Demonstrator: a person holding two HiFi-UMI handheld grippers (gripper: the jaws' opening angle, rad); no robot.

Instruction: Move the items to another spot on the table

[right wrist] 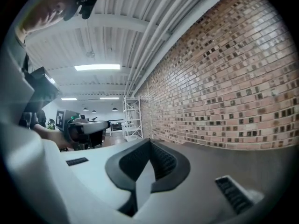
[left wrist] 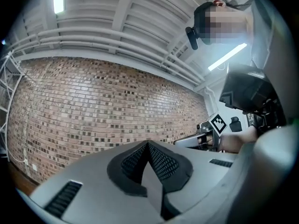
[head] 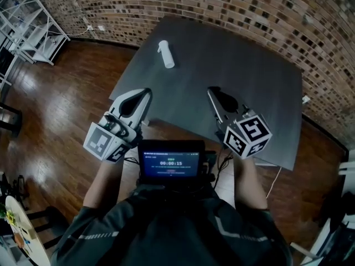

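A small white bottle lies on its side at the far left part of the dark grey table. My left gripper hovers at the table's near left edge, jaws shut and empty, well short of the bottle. My right gripper is held over the near middle of the table, also shut with nothing in it. In the left gripper view the jaws meet tip to tip and point up at the brick wall. The right gripper view shows its jaws closed the same way.
A brick wall curves behind the table. White shelving stands at the far left on the wood floor. A screen is mounted at the person's chest, between the two forearms.
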